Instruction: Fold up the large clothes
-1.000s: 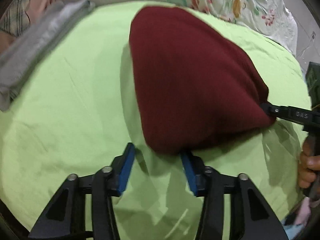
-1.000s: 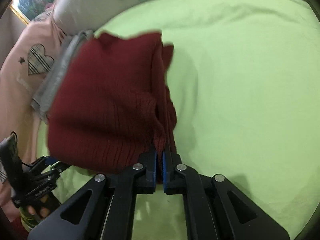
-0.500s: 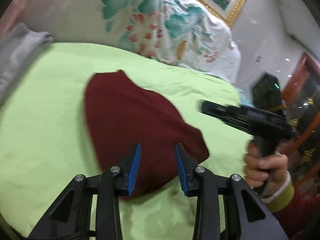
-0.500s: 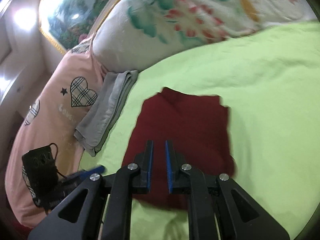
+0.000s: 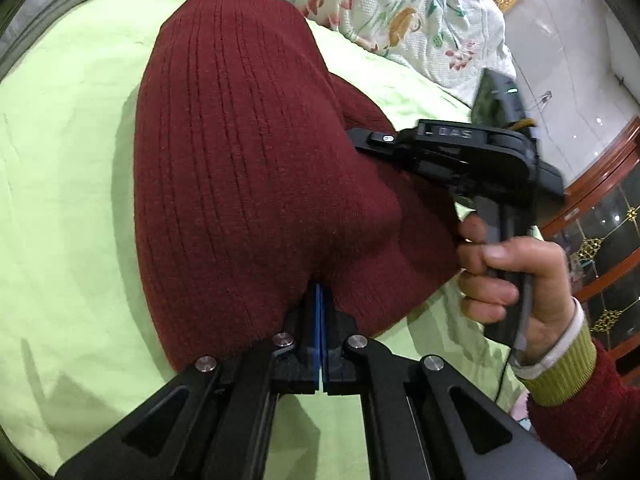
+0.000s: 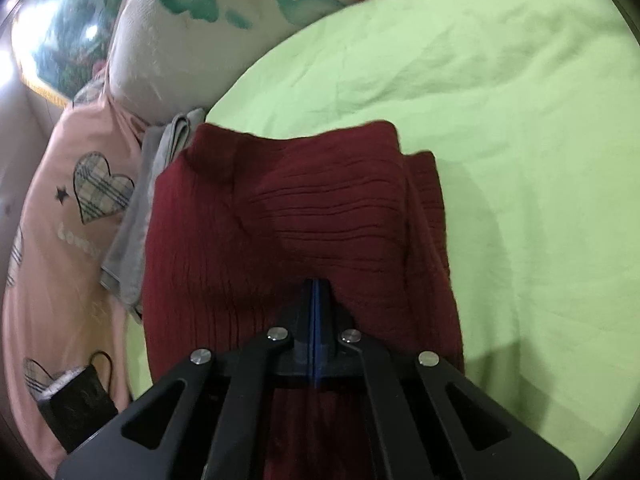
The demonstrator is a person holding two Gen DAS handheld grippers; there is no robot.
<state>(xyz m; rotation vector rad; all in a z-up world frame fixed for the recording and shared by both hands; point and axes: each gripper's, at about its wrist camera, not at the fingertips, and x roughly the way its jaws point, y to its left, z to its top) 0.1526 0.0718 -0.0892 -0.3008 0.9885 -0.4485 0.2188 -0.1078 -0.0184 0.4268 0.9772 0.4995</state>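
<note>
Pinching the dark red sweater [image 5: 240, 168] now, both grippers have their blue pads pressed tight together on the knit. Half a second ago the pads were spread apart above the sweater and it lay flat on the green sheet [image 5: 64, 184]. Now the left gripper [image 5: 320, 300] bites the near edge, and the cloth bunches up in a big hump over the sheet. The right gripper [image 6: 316, 292] bites another edge, and the sweater's folded layers pile up in front of it. From the left camera, the right gripper [image 5: 384, 140] pokes into the side of the sweater, with the right hand [image 5: 516, 276] wrapped around its handle.

The tips of both grippers are buried in the knit, so I cannot see how much cloth they hold. The gray folded cloth [image 6: 140, 216] is partly hidden behind the sweater. The flowery pillow [image 6: 192, 20] is cut off at the top.
</note>
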